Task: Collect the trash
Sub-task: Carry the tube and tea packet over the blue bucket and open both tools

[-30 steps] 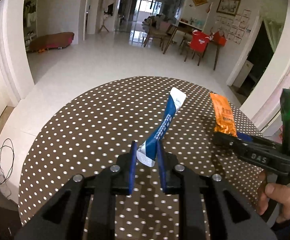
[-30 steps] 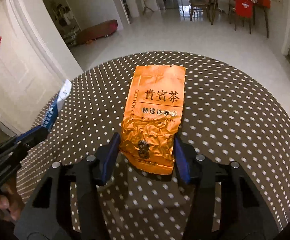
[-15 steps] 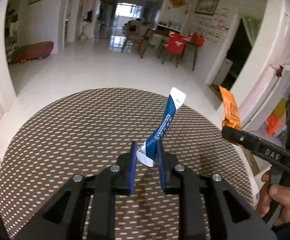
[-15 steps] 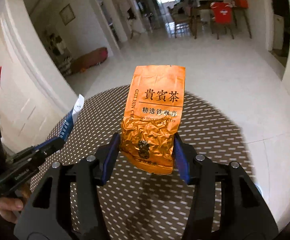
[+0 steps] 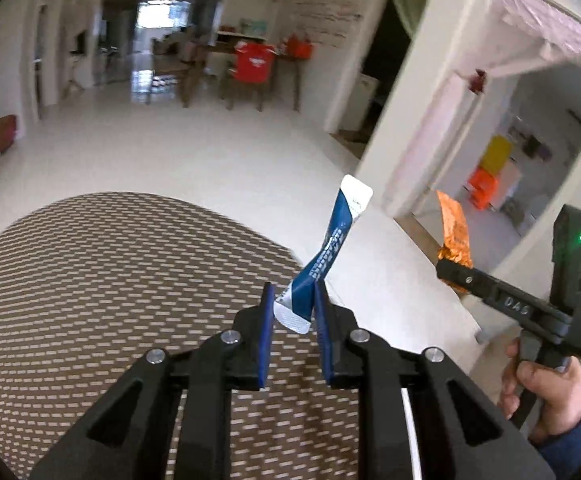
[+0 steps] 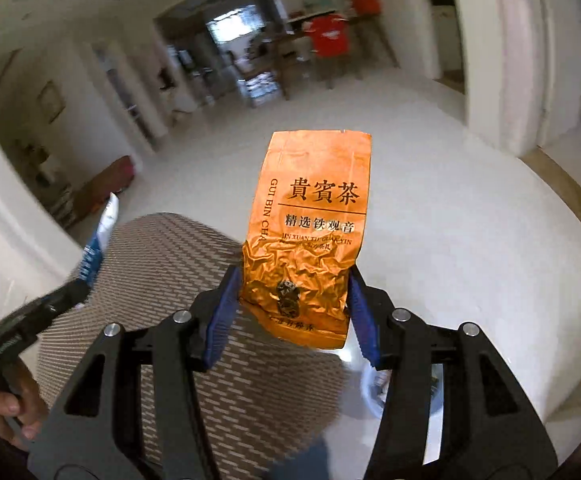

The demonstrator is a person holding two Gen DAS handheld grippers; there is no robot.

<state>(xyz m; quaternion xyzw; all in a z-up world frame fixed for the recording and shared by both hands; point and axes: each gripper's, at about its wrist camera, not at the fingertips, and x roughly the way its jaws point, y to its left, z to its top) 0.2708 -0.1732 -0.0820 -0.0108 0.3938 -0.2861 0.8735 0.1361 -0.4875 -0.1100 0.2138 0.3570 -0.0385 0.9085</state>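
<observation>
The round table [image 5: 90,280] with its brown, white-dotted cloth is your landmark: it fills the lower left of the left wrist view and sits low and left of centre in the right wrist view, blurred in both. Beyond the table lies a pale tiled floor [image 5: 194,148], and far past it a red chair [image 5: 252,66] stands at a dining table. Your right gripper [image 6: 292,304] is clenched on the orange tea packet [image 6: 314,216], its blue pads pressing the crumpled lower end from both sides while the flat printed top stands upright; the packet is off the table, held in the air over the table's right edge and the floor beside it. Your left gripper [image 5: 292,320] is clamped on the blue and white sachet [image 5: 330,248], gripping its lower sealed end, with the twisted strip slanting up and to the right above the table's far right rim, clear of the cloth. Your right hand [image 5: 546,392] shows to the right of the table, wrapped around the handle.
</observation>
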